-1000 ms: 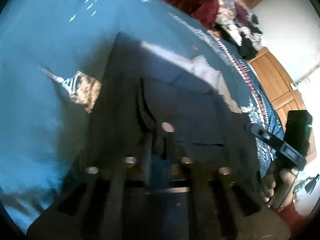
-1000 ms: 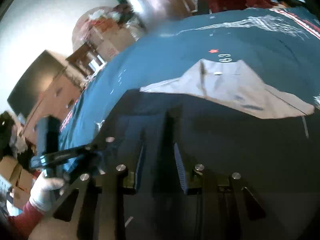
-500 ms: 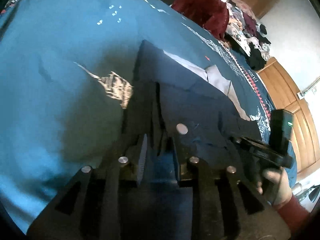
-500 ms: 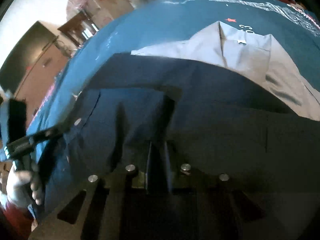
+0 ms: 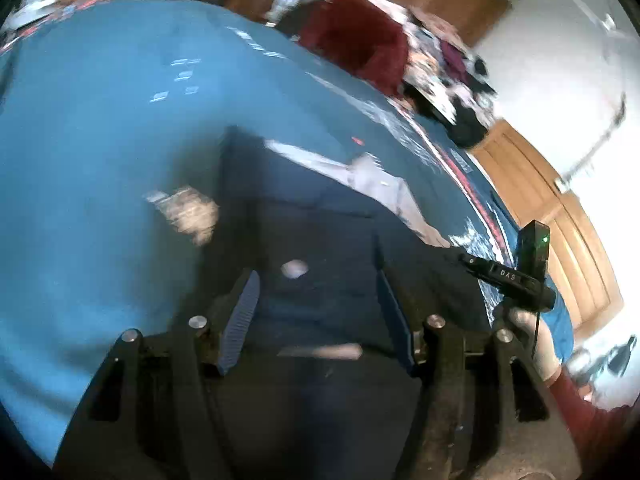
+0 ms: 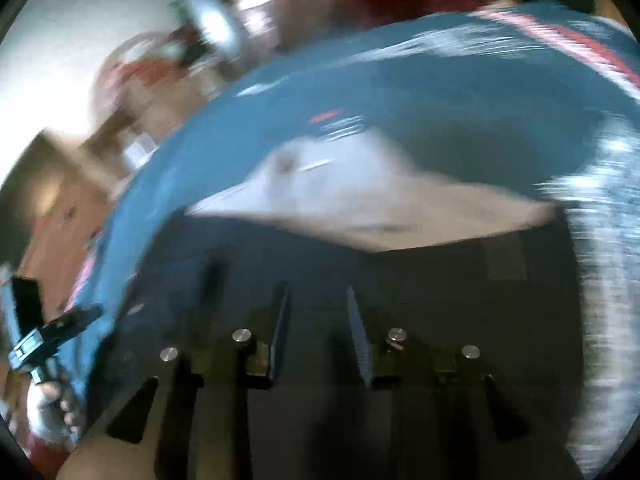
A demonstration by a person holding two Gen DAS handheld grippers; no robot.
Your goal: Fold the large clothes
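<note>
Both grippers are standing released, fingers spread and gripping nothing: the left gripper (image 5: 316,280) and the right gripper (image 6: 318,296) are hovering over the dark navy garment (image 5: 320,248), which is lying across the centre and lower part of each frame on the blue bedspread (image 5: 100,120), its pale lining (image 6: 360,196) showing above.

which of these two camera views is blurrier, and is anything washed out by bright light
Right wrist view is blurrier: the bedspread print and grey garment streak sideways, though the right tongs stay sharp. Left wrist view is milder, with soft edges on the dark garment and blown-out white at the right edge.
</note>
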